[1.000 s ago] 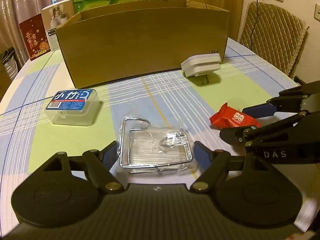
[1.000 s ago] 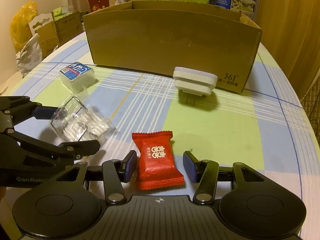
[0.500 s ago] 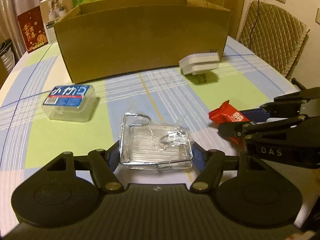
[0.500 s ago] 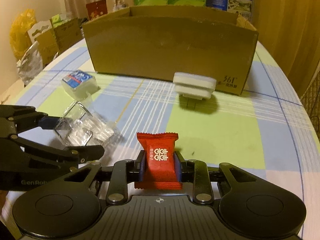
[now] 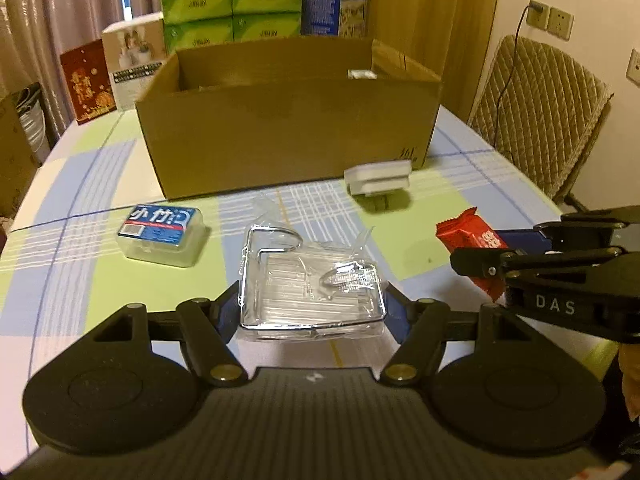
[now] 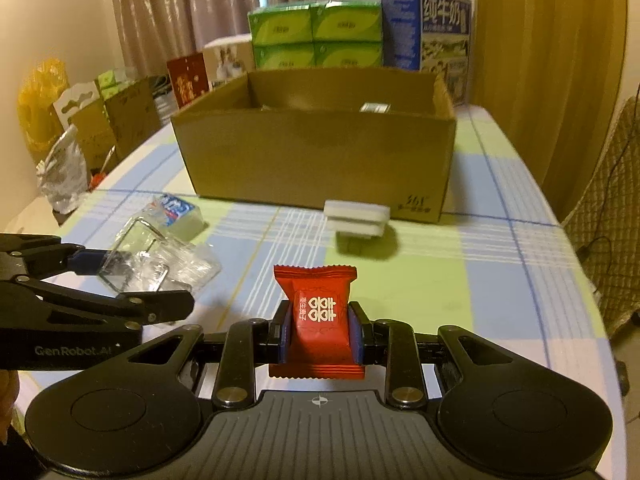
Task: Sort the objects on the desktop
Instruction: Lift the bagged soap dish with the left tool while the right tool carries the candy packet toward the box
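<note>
My left gripper (image 5: 312, 308) is shut on a clear plastic-wrapped wire soap dish (image 5: 310, 286), held off the checked tablecloth. The same soap dish (image 6: 160, 260) shows at the left of the right wrist view, between the left gripper's fingers (image 6: 86, 261). My right gripper (image 6: 320, 328) is shut on a red candy packet (image 6: 318, 316), lifted above the table; the packet (image 5: 470, 240) appears at the right of the left wrist view. An open cardboard box (image 5: 288, 120) stands behind. On the table lie a blue-labelled clear floss box (image 5: 162, 230) and a white plug adapter (image 5: 378, 178).
Green tissue packs (image 6: 316, 36) and a blue milk carton (image 6: 426, 28) stand behind the box. A quilted chair (image 5: 536, 112) sits at the table's right side. Cardboard boxes and bags (image 6: 80, 128) crowd the floor to the left.
Both grippers closed on their objects, the left on the soap dish and the right on the candy packet, then rose off the table, so the box's inside now shows.
</note>
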A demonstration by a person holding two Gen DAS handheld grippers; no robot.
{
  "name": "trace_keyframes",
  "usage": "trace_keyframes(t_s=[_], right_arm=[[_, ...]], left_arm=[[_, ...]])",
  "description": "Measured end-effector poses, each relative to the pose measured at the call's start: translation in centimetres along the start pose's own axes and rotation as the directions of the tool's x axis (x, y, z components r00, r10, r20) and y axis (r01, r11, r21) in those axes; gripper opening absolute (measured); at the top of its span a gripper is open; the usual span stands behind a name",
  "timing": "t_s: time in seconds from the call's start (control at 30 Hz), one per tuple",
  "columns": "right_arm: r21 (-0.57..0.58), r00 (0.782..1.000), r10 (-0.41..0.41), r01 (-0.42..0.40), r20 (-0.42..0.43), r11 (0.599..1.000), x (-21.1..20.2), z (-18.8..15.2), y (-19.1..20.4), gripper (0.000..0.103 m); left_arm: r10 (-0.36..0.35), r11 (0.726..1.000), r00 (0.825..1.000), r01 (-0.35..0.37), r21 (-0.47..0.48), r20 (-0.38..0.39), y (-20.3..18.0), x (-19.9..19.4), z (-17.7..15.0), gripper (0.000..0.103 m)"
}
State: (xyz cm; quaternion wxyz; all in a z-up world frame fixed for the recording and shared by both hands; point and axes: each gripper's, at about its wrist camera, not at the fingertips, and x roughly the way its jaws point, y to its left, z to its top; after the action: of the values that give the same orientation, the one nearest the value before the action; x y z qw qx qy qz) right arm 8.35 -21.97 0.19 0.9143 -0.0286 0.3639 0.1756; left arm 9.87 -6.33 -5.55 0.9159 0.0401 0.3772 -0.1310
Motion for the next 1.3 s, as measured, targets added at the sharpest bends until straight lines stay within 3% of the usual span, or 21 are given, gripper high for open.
trace_keyframes(t_s=[0.5,1.3], right_arm=[[0.023,0.997,-0.024,0.022,0.071,1.000,-5.5,0.5,-0.4,0.026],[0.043,0.994,-0.043,0.038,0.102,0.998,-7.7,1.4,-1.8,0.026]], left_arm=[[0.035,0.999,0.999,-0.034,-0.020,0.040,-1.6,-5.6,0.6,0.066],[0.019,1.000,0.998,-0.019,-0.003,0.057,-2.4,-7.3,1.7,0.066]])
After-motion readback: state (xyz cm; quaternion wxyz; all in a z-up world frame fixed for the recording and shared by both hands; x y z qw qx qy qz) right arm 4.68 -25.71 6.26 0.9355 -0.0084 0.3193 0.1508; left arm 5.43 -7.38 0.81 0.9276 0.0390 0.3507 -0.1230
